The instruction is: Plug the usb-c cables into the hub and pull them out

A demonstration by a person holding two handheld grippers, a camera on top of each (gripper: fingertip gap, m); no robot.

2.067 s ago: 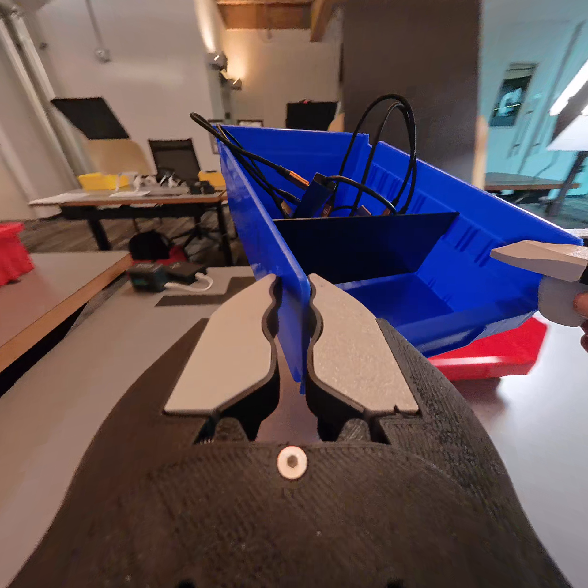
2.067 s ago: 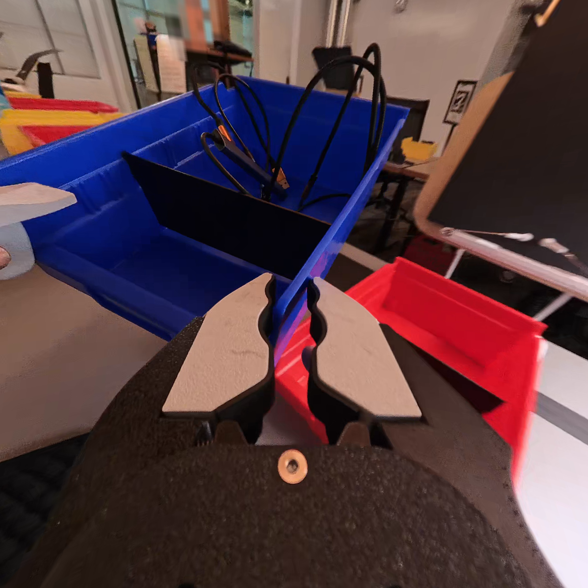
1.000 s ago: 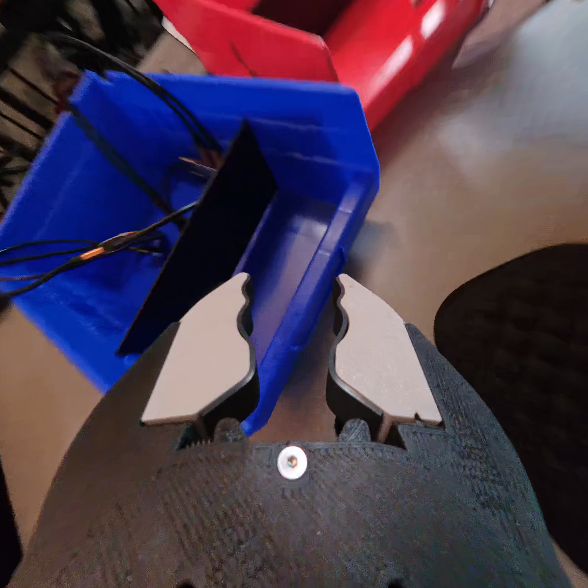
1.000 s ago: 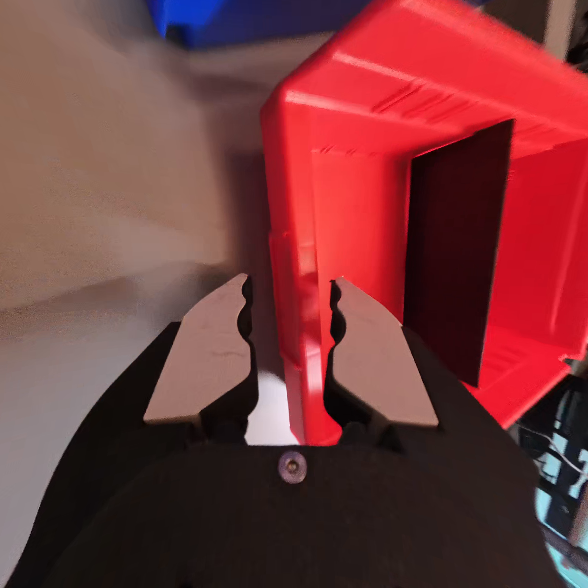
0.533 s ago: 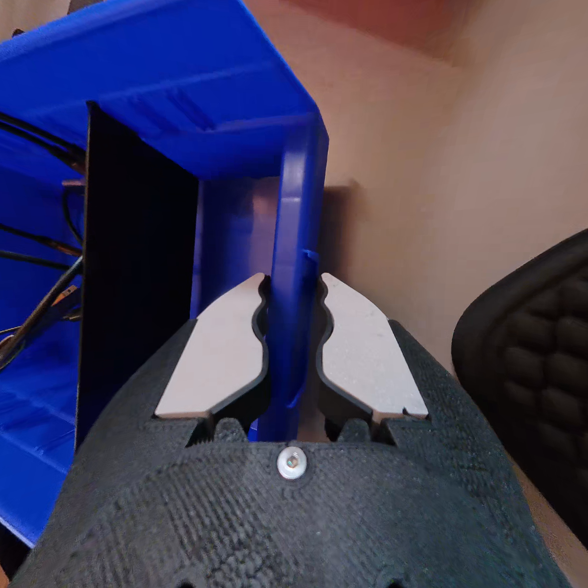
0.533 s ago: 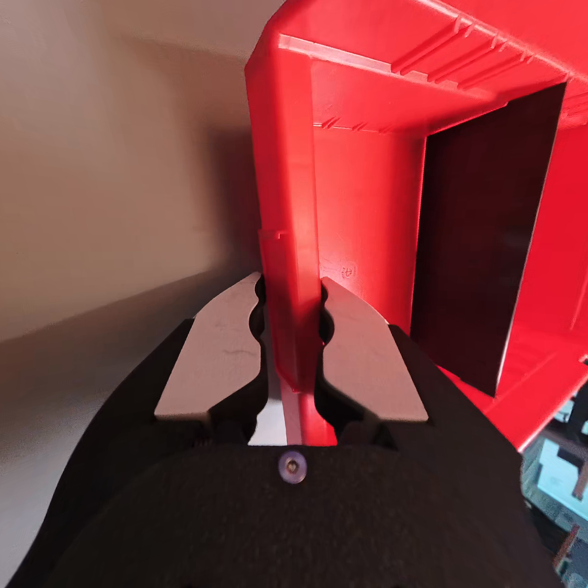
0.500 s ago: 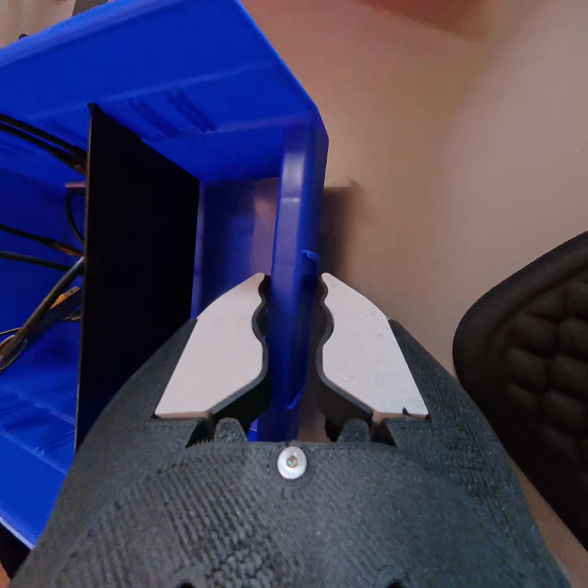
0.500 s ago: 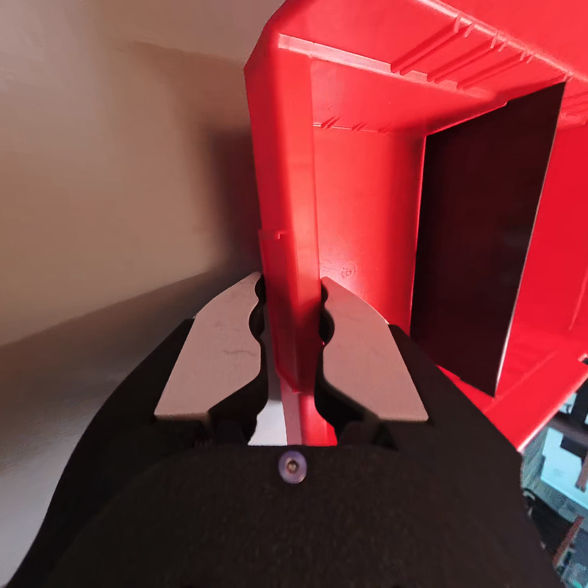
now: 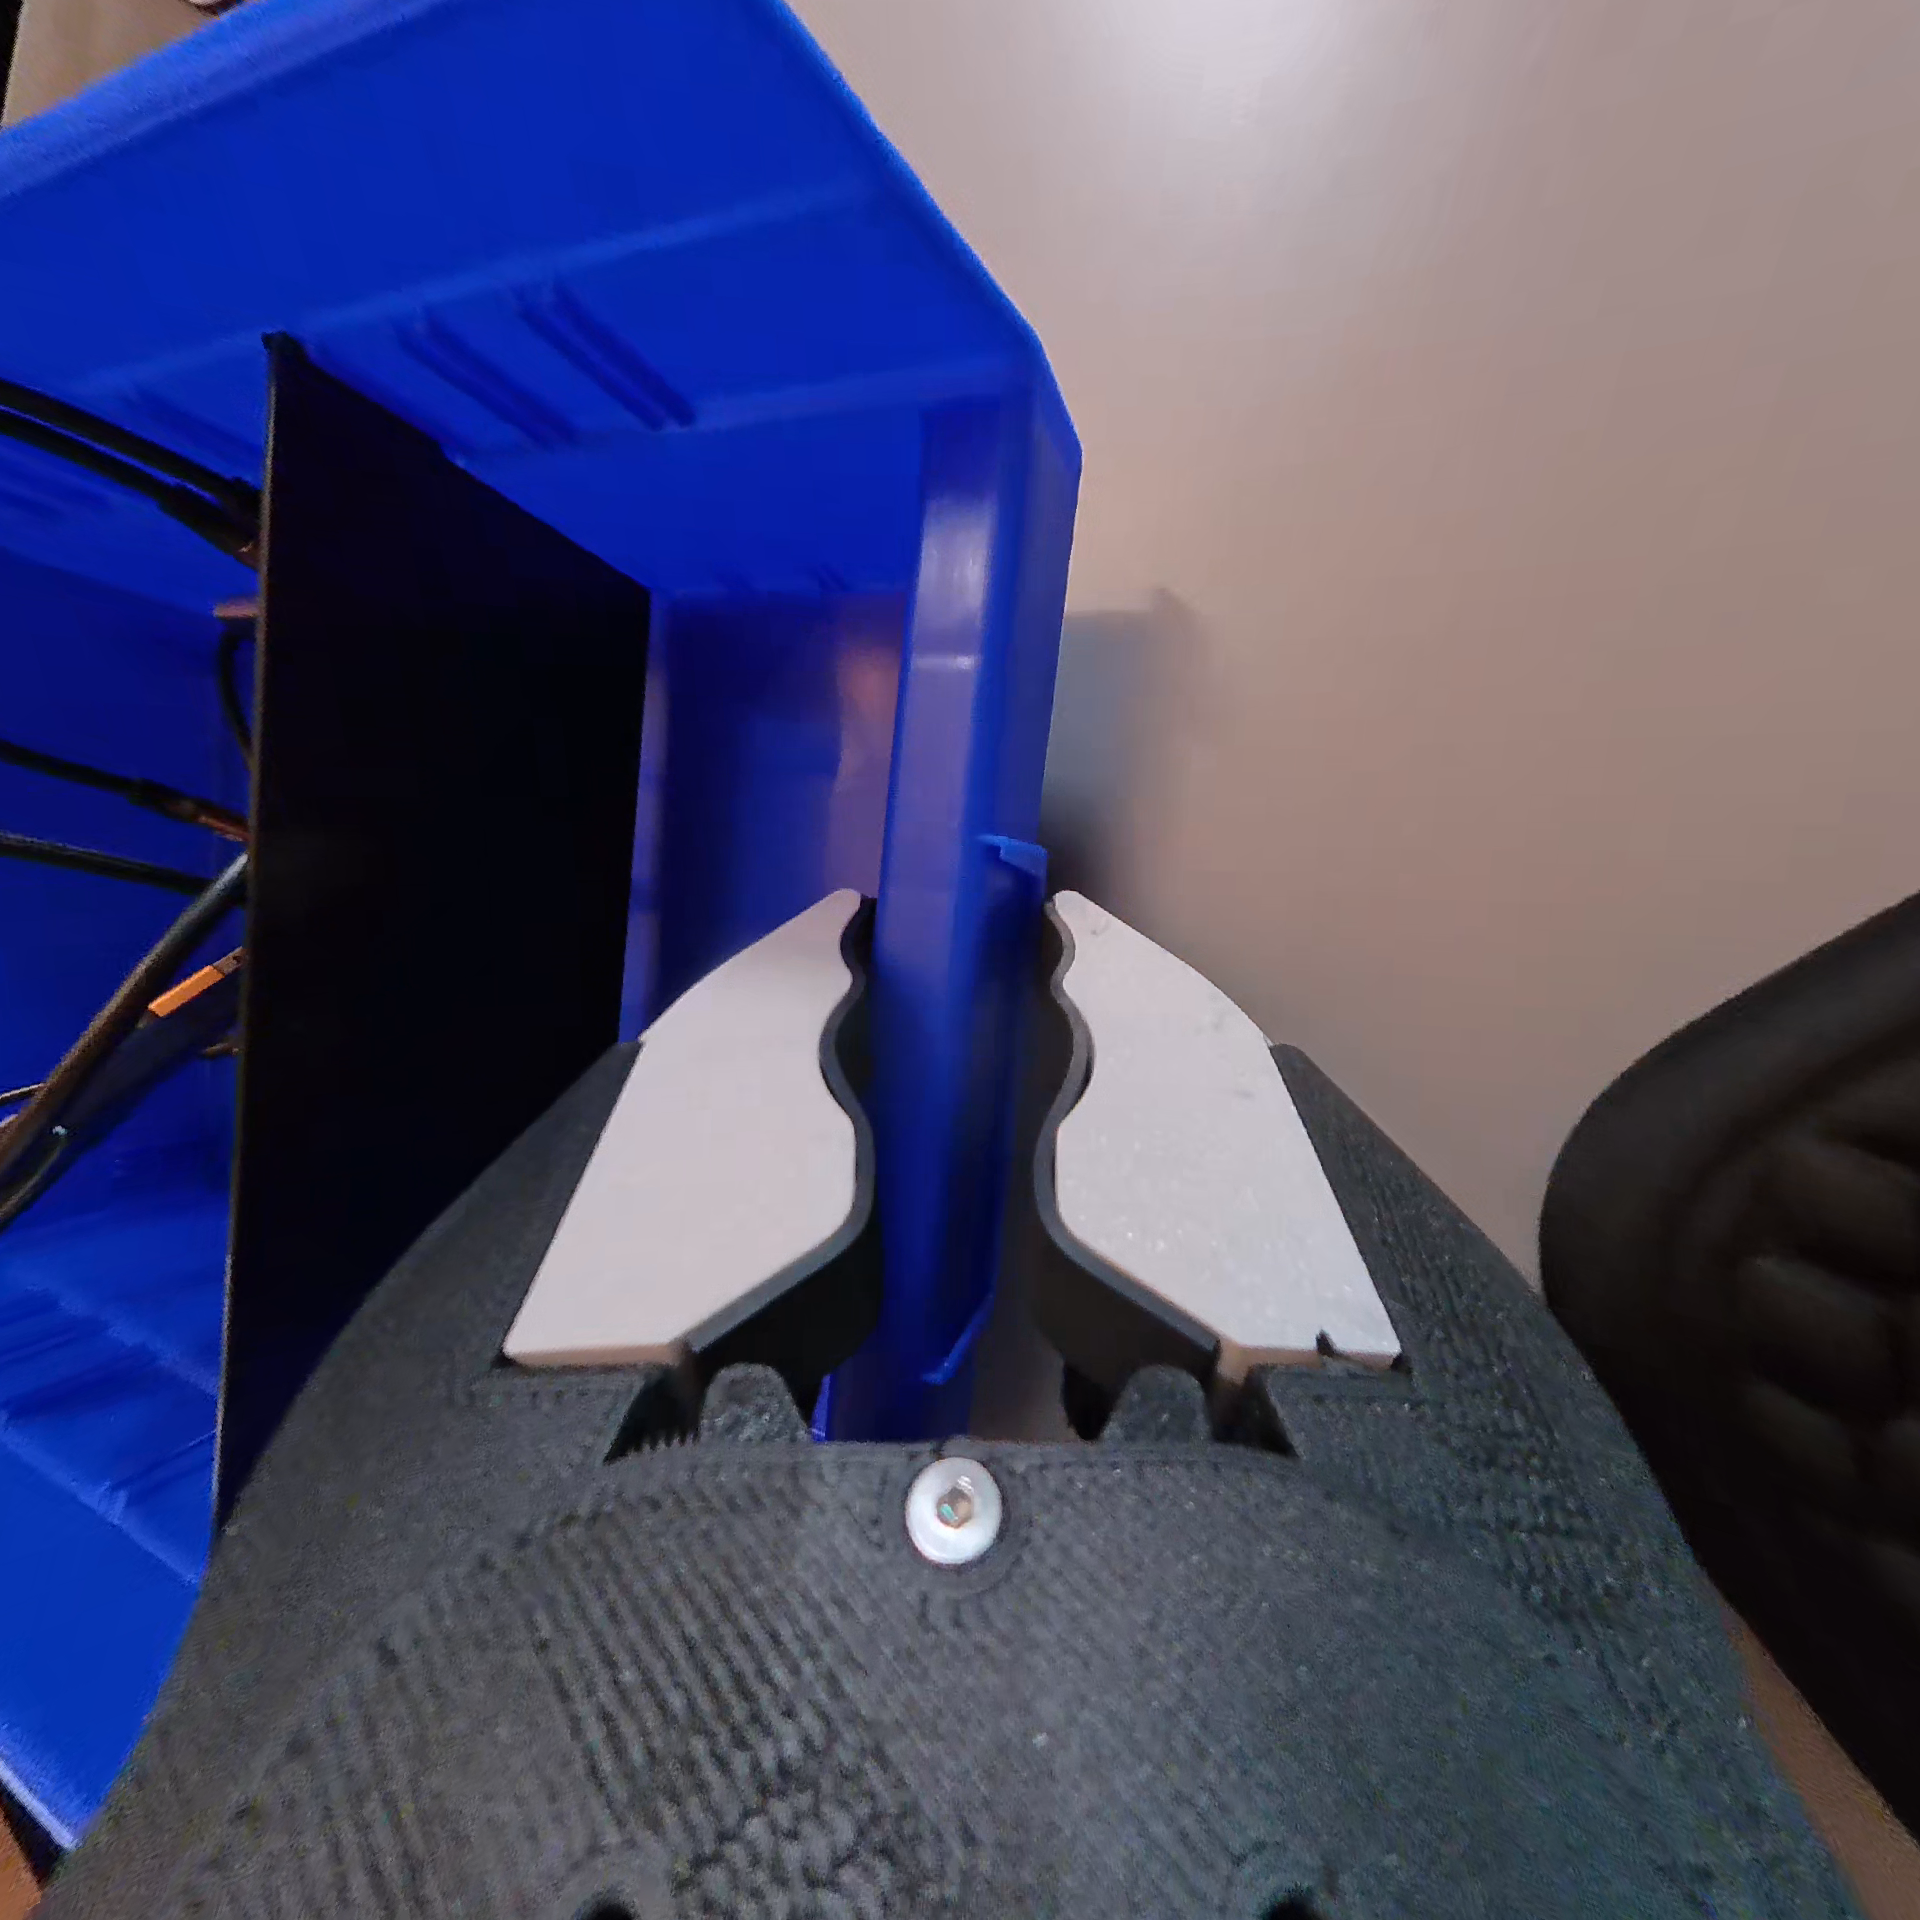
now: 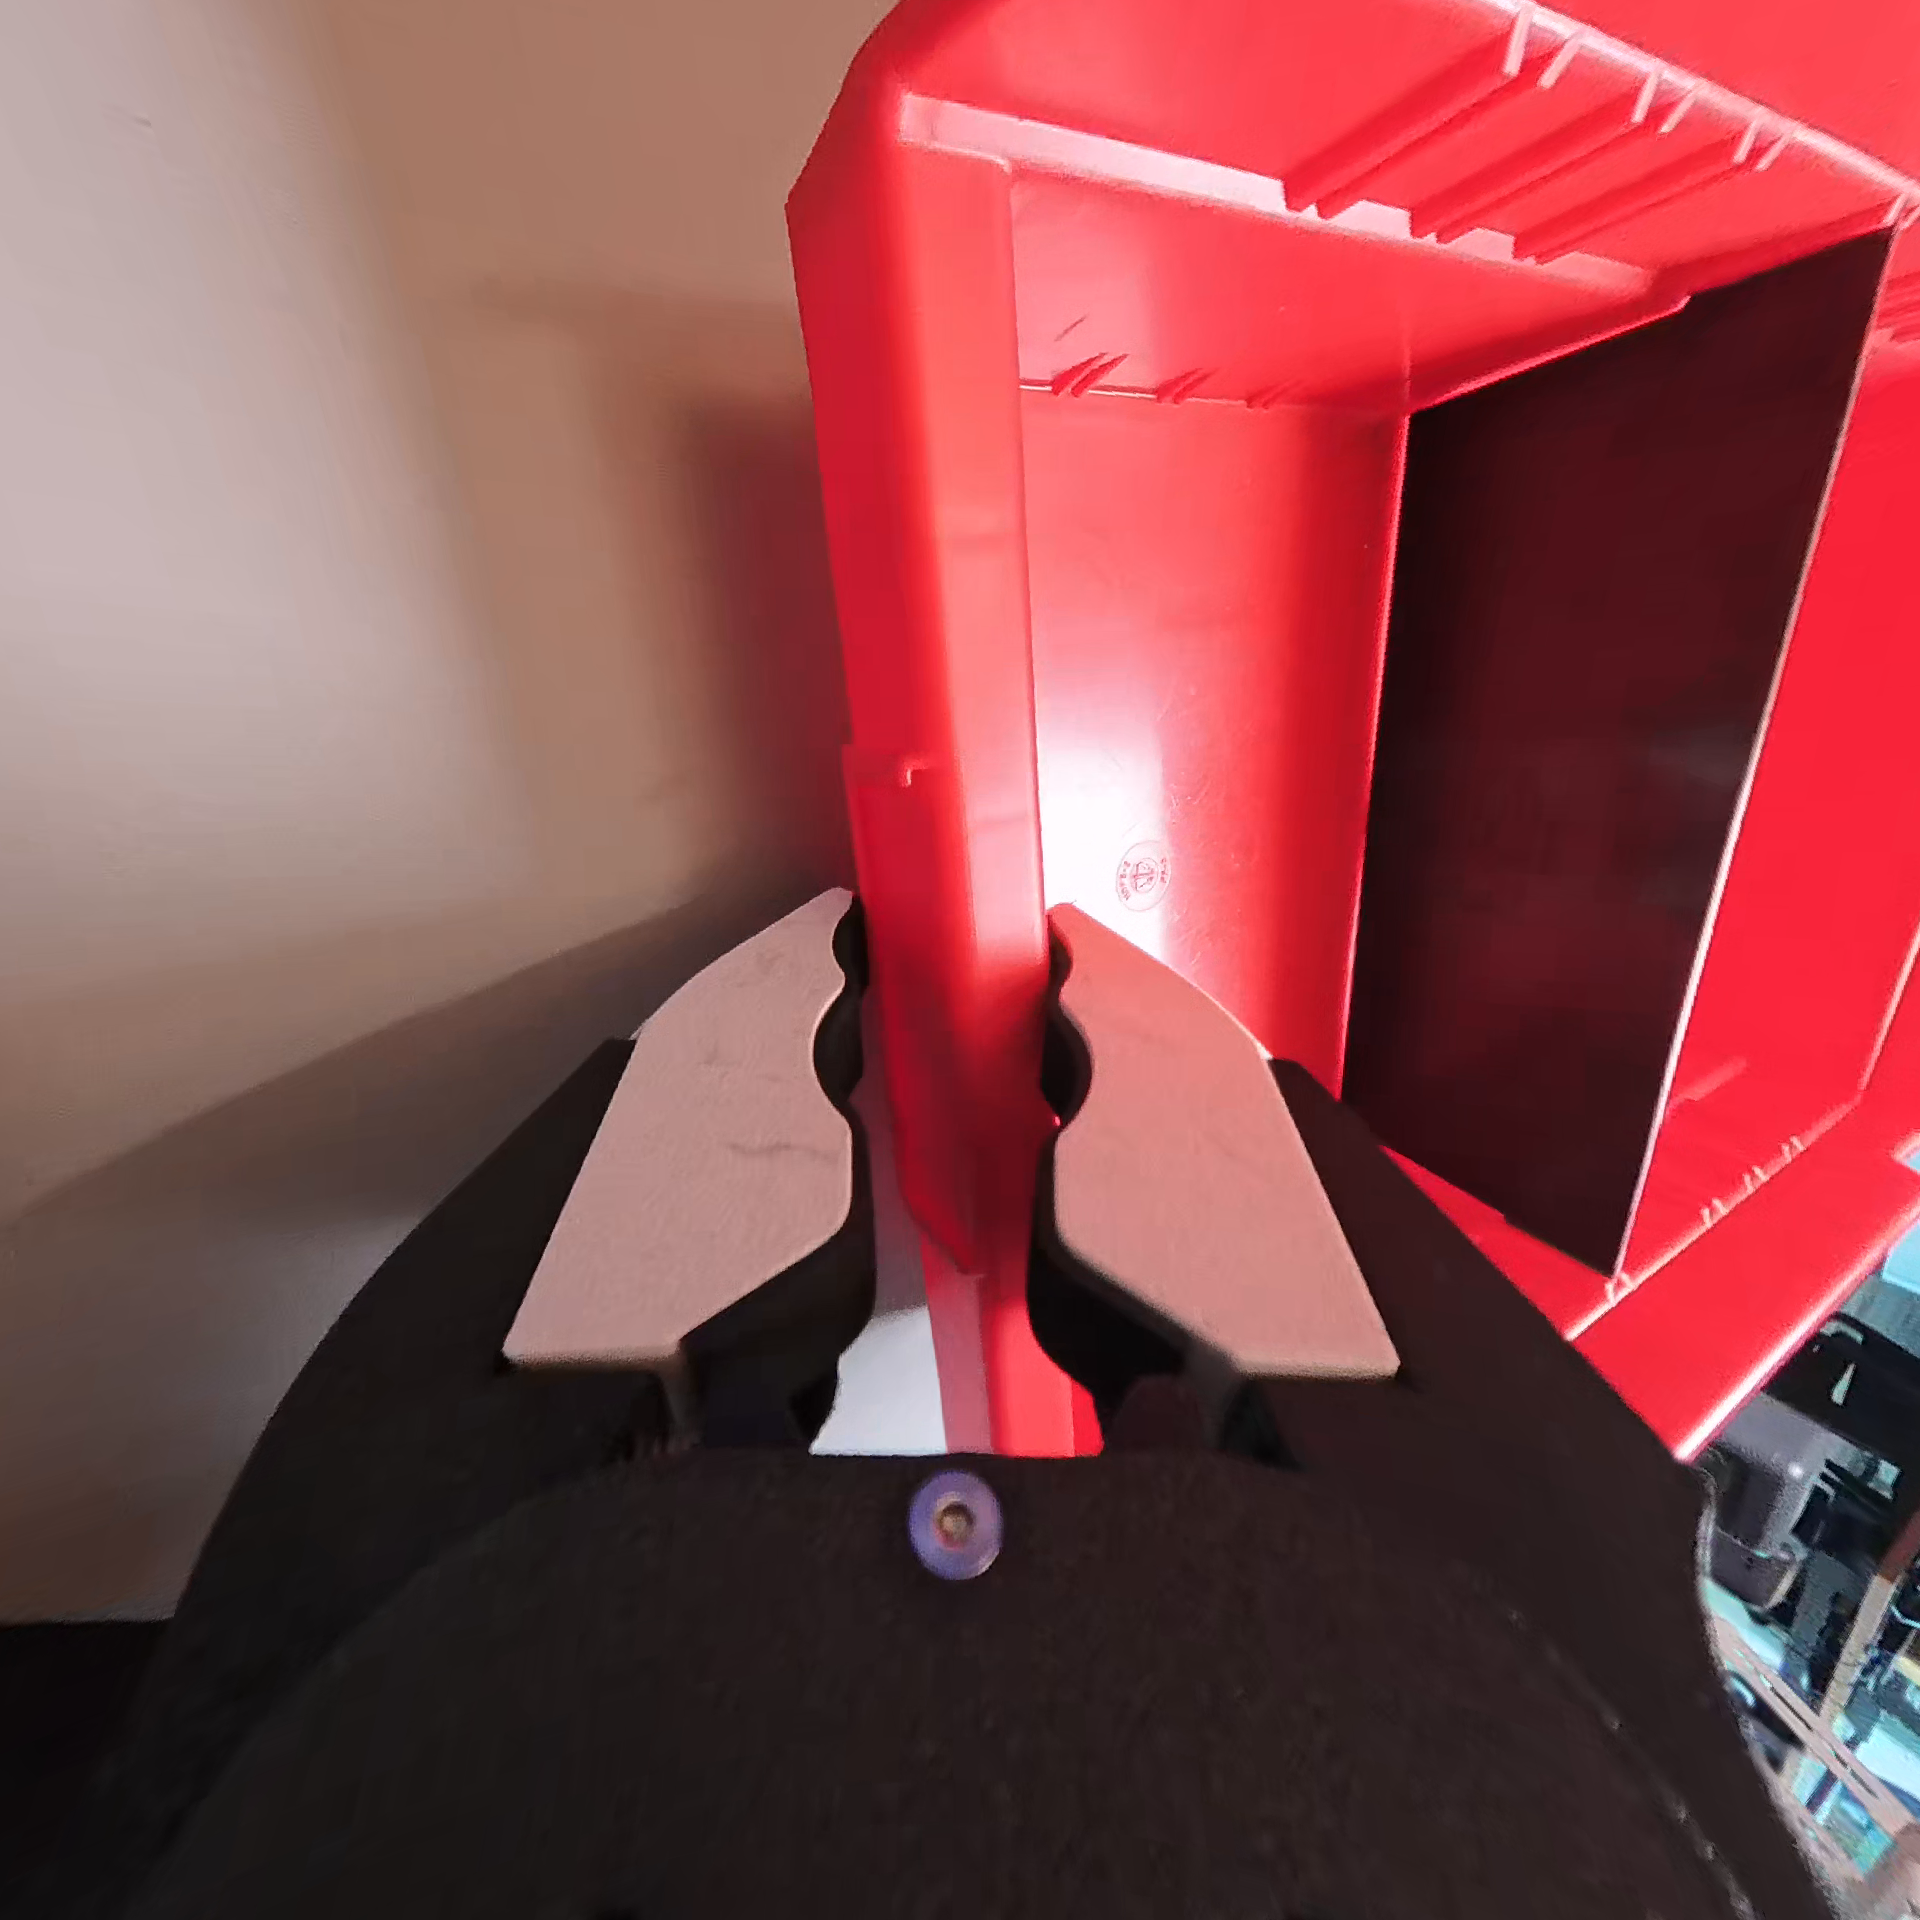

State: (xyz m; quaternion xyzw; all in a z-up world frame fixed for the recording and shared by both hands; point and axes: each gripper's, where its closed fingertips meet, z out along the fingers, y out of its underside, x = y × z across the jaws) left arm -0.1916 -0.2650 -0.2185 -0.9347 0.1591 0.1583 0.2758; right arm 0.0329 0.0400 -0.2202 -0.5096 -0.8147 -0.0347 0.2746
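My left gripper point(image 9: 954, 914) is shut on the front wall of the blue bin point(image 9: 966, 644), which rests on the table. Behind the bin's black divider point(image 9: 436, 790), several black usb-c cables point(image 9: 114, 997) with orange-marked plugs show at the left edge. The hub is hidden. My right gripper point(image 10: 951, 914) is shut on the front wall of the red bin point(image 10: 925, 520). The red bin has a dark divider point(image 10: 1621, 727), and the compartment in view is empty.
The beige table top point(image 9: 1455, 520) lies to the right of the blue bin and also shows to the left of the red bin point(image 10: 364, 520). A black textured gripper body point(image 9: 1766, 1247) sits at the right edge of the left wrist view. The gap from one gripper's tips to the other's is roughly 40 centimetres.
Both grippers let go of the lifted blue bin; the left re-closed on its front wall on the table, the right closed on the red bin's wall. In the last half second nothing moved.
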